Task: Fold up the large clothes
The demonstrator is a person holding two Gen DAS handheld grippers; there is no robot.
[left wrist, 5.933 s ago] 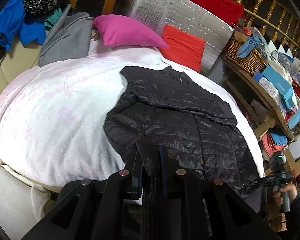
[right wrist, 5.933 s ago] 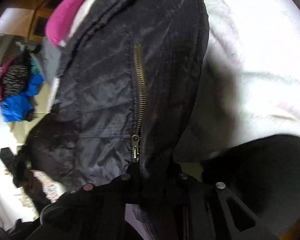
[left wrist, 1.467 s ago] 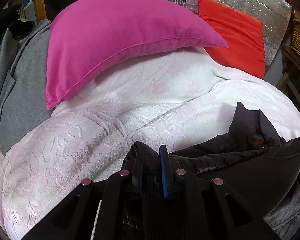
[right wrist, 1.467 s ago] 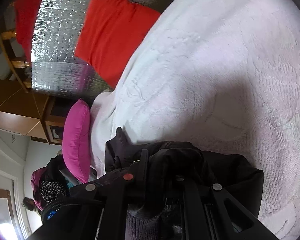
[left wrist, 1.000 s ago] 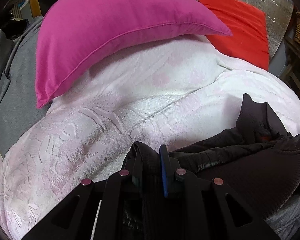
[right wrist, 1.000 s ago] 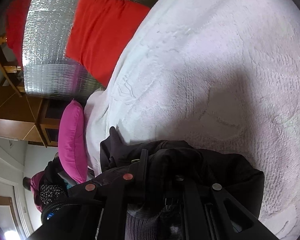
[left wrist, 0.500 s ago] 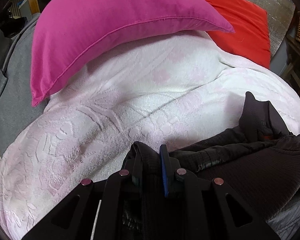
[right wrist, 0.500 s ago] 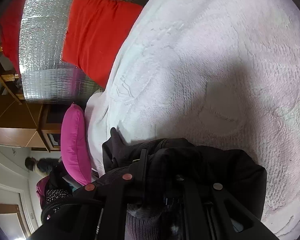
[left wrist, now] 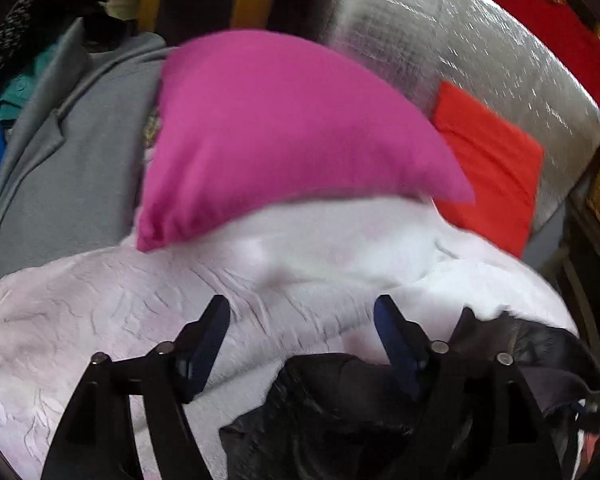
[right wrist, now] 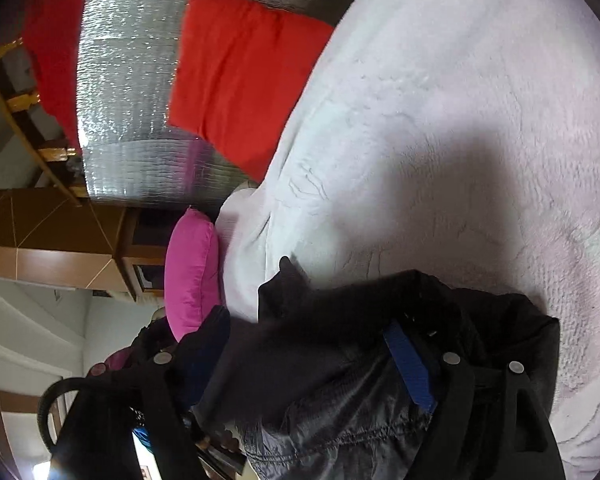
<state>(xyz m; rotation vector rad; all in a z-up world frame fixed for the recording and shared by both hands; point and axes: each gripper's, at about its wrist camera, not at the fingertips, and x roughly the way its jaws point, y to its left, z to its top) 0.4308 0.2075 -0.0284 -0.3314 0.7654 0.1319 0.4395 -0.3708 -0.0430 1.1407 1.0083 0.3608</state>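
1. Your left gripper [left wrist: 302,330] stands spread wide, holding nothing; the black quilted puffer jacket [left wrist: 340,408] lies bunched in the lower centre and right of its frame, just below the blue-padded fingers [left wrist: 392,344].
2. Your right gripper [right wrist: 312,356] is likewise released, the jacket [right wrist: 340,360] filling the gap between its spread fingers, on the white textured bedspread [right wrist: 460,100].
3. I judge the right nearer; the jacket's long axis can't be told.

L tool [left wrist: 302,320] & R tool [right wrist: 312,340]: jaws wide apart
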